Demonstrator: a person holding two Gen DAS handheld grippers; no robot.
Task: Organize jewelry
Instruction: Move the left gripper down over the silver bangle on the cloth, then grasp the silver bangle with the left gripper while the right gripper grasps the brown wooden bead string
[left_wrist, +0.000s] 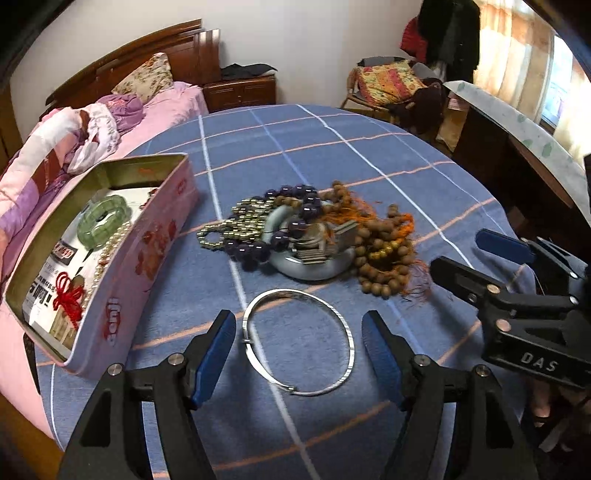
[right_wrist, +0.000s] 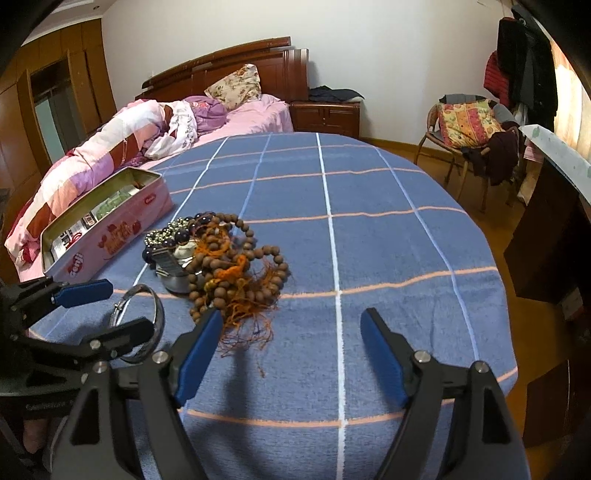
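Thin silver bangle (left_wrist: 299, 341), hinged, flat on blue checked cloth (left_wrist: 332, 155) just in front of jewelry heap (left_wrist: 310, 236). Left gripper (left_wrist: 299, 354) wide, straddling bangle, not touching. Right gripper (right_wrist: 291, 354) wide, empty, beside heap.

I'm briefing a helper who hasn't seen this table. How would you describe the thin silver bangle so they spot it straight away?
Start at the blue checked tablecloth and find the tangled heap of bead bracelets in its middle. Just in front of that heap, lying flat and alone on the cloth between the open left tongs, is the thin silver metal bangle. Unlike its beaded neighbours, it is a plain, smooth hoop.
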